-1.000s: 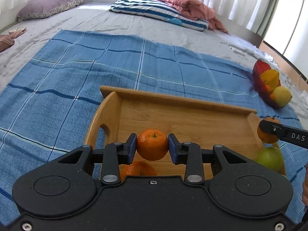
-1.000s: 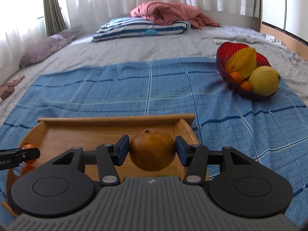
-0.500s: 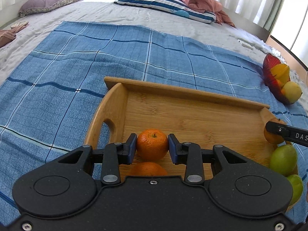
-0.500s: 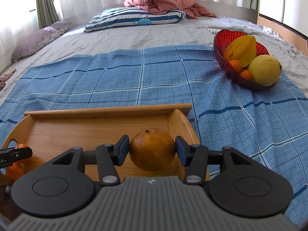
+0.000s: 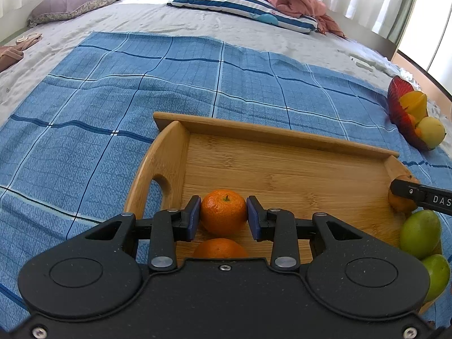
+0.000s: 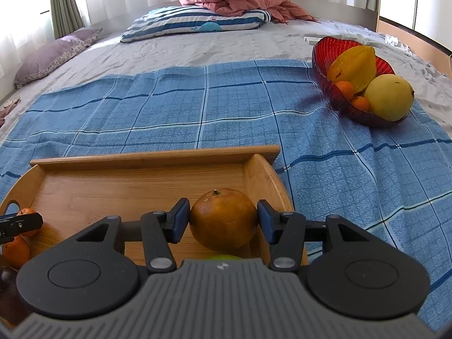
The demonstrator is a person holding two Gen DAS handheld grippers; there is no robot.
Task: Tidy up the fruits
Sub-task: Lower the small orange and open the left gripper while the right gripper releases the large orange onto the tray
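Note:
My left gripper [image 5: 223, 218] is shut on a small orange mandarin [image 5: 223, 212] low over the left end of a wooden tray [image 5: 282, 163]. A second mandarin [image 5: 220, 248] lies in the tray just below it. My right gripper [image 6: 223, 220] is shut on a larger brownish orange [image 6: 223, 219] over the tray's right end [image 6: 262, 175]. Two green fruits [image 5: 421, 233] sit at the tray's right end. The left gripper's fingertip [image 6: 22, 223] shows at the left of the right wrist view, with mandarins [image 6: 15, 250] beside it.
The tray rests on a blue checked cloth [image 6: 197, 113] spread on a grey bed. A red glass bowl [image 6: 325, 65] with a starfruit, a yellow fruit and small mandarins stands at the far right. Pillows [image 6: 197, 22] and a pink blanket lie at the back.
Both grippers have lowered toward the tray, each keeping its fruit. The tray floor looks closer and the second mandarin below the left gripper shows more clearly.

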